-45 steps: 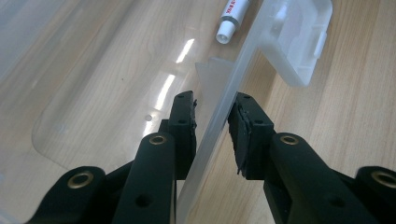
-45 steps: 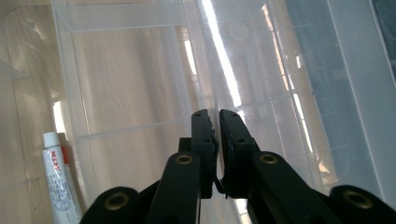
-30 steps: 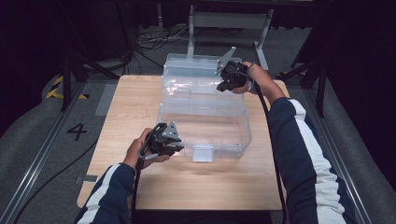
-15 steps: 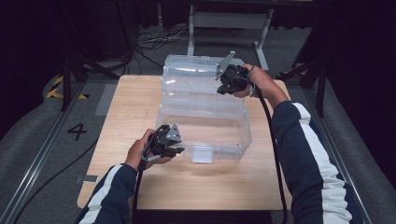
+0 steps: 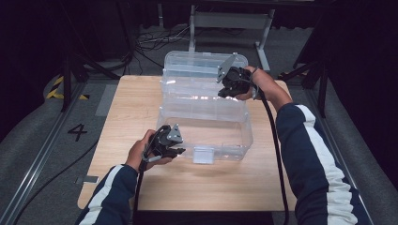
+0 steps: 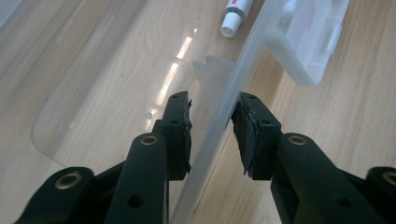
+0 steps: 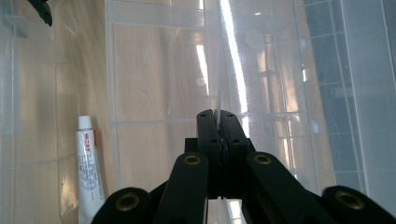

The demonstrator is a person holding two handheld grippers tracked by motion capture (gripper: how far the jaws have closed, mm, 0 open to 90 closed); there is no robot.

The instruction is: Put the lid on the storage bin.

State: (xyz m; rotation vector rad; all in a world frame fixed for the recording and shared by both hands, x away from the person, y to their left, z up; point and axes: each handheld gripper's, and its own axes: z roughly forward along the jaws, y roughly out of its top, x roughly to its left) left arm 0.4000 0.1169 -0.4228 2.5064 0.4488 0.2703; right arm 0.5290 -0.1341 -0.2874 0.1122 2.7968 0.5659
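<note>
A clear plastic box (image 5: 220,140) with a raised upper tray (image 5: 197,96) and an open lid behind it stands on the wooden table (image 5: 126,108). At the box's front left corner my left gripper (image 5: 180,151) is open. Its jaws straddle the front wall (image 6: 219,116), one inside and one outside, with a gap on each side (image 6: 212,109). My right gripper (image 5: 224,91) is shut on a thin clear edge of the upper tray (image 7: 219,56), seen between its pads (image 7: 217,114). A white tube with red print (image 7: 88,172) lies on the box's floor (image 6: 236,14).
A clear latch (image 5: 202,154) hangs at the middle of the box's front wall (image 6: 308,42). Bare wood lies left of and in front of the box. A metal stand (image 5: 230,21) and cables are on the floor behind the table.
My right gripper has shifted slightly toward me with the tray edge in it, mostly before the half-second frame. The left gripper has stayed at the front wall.
</note>
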